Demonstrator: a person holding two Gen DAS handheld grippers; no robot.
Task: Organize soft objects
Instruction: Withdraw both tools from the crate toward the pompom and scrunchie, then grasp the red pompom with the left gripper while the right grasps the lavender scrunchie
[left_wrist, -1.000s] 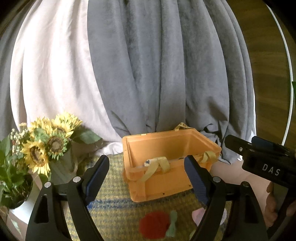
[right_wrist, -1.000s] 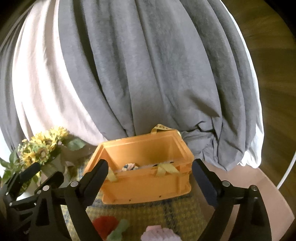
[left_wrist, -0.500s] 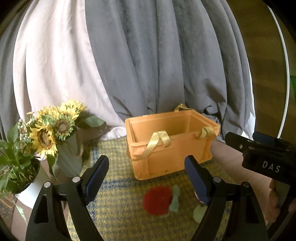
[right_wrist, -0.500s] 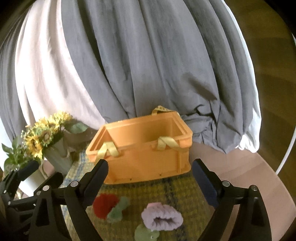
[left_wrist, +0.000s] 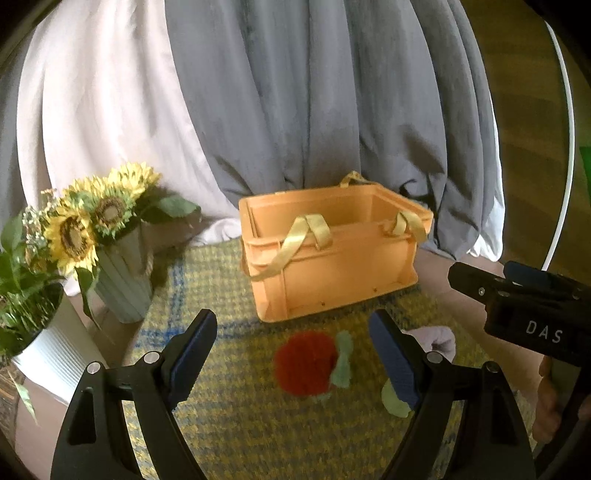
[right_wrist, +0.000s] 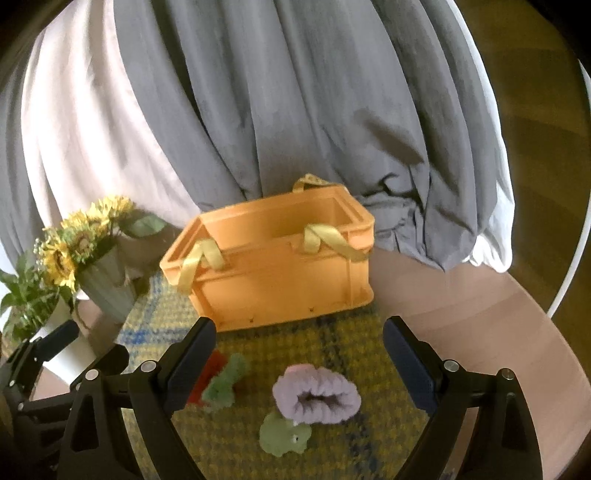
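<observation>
An orange crate (left_wrist: 332, 254) with yellow strap handles stands on a yellow checked mat (left_wrist: 229, 417); it also shows in the right wrist view (right_wrist: 280, 273). In front of it lie a red plush flower with a green stem (left_wrist: 306, 363) and a lilac plush flower with a green leaf (right_wrist: 316, 398). My left gripper (left_wrist: 295, 363) is open and empty, above and in front of the red flower. My right gripper (right_wrist: 299, 363) is open and empty, above the lilac flower. The red flower (right_wrist: 208, 373) is partly hidden behind the right gripper's left finger.
A grey vase of sunflowers (left_wrist: 122, 280) and a white pot with a green plant (left_wrist: 40, 347) stand left of the mat. Grey and white drapes (left_wrist: 295, 92) hang behind the crate. The round table's edge (right_wrist: 546, 332) curves on the right.
Both grippers have pulled back and away from the crate, so the crate looks smaller and the two plush flowers have come into fuller view. Both stay open.
</observation>
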